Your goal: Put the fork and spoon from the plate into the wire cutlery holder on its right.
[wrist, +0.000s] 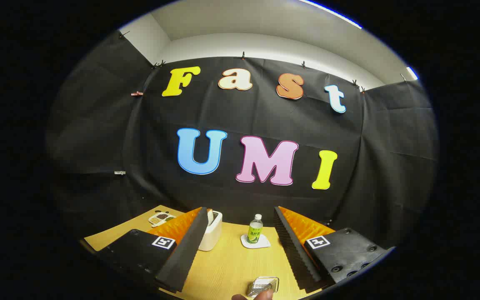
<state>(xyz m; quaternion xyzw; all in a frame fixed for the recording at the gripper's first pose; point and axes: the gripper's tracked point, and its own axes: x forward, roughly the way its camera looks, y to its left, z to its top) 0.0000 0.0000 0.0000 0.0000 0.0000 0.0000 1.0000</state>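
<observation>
My gripper is held high and level, with its two fingers spread wide and nothing between them. Through the gap I see the wooden table, and on it a small water bottle standing on a white coaster, in the lower middle of the frame. A white box-like container stands just behind my left finger. At the very bottom of the frame, between the fingers, lies a shiny metal object with ribs; it may be the wire cutlery holder, but I cannot tell. A fingertip touches it. The plate, fork and spoon must lie lower, so I judge I should tilt the gripper down first.
</observation>
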